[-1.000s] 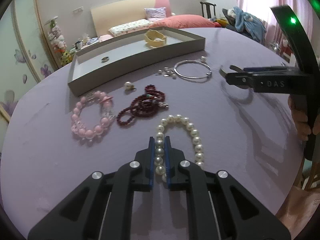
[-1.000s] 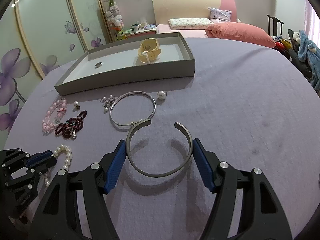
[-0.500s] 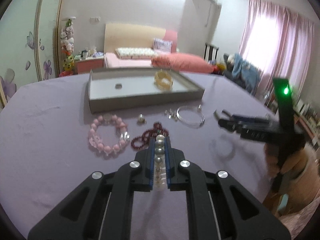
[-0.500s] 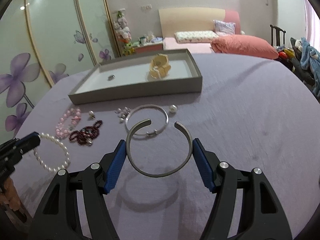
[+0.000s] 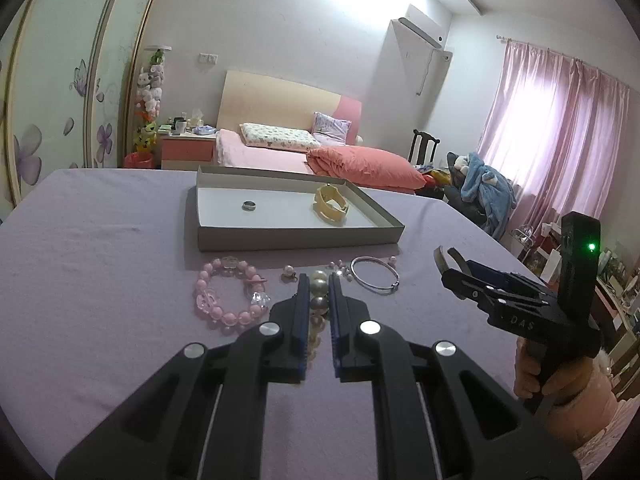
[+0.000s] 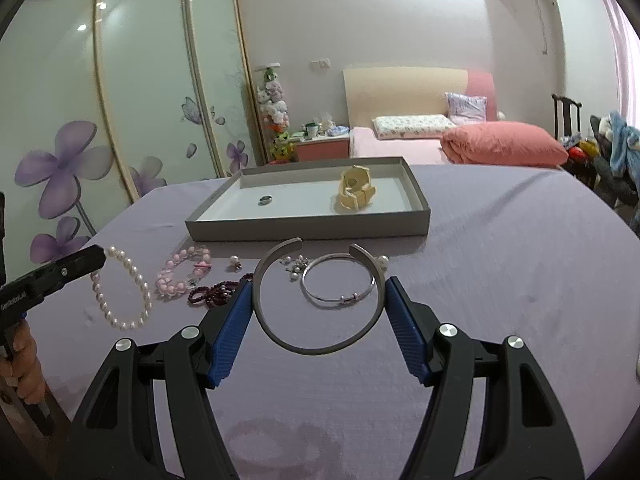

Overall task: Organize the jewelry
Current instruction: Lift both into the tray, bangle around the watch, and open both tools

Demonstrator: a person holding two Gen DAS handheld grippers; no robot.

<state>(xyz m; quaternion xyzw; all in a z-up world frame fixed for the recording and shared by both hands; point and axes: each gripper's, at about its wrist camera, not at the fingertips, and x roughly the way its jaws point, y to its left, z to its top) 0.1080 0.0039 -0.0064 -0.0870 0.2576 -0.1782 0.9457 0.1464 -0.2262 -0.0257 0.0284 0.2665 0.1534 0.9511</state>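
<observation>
My left gripper [image 5: 319, 280] is shut on a white pearl bracelet [image 5: 318, 286] and holds it above the purple table; from the right wrist view the bracelet [image 6: 124, 292] hangs from the left gripper [image 6: 98, 258]. My right gripper [image 6: 318, 286] is shut on a grey open cuff bangle [image 6: 316, 344], held above the table; the right gripper shows in the left wrist view [image 5: 450, 270]. A grey tray [image 6: 308, 228] ahead holds a cream watch [image 6: 356, 196] and a small ring [image 6: 265, 200].
On the table before the tray lie a pink bead bracelet [image 5: 228, 296], a dark red bead string [image 6: 216, 293], a thin silver bangle [image 6: 340, 284], a pearl earring [image 5: 288, 272] and small pearl pieces [image 6: 296, 268]. A bed stands behind the table.
Both grippers have lifted and tilted up. The pearl bracelet has come off the table in my left gripper. The cuff bangle has risen off the table in my right gripper.
</observation>
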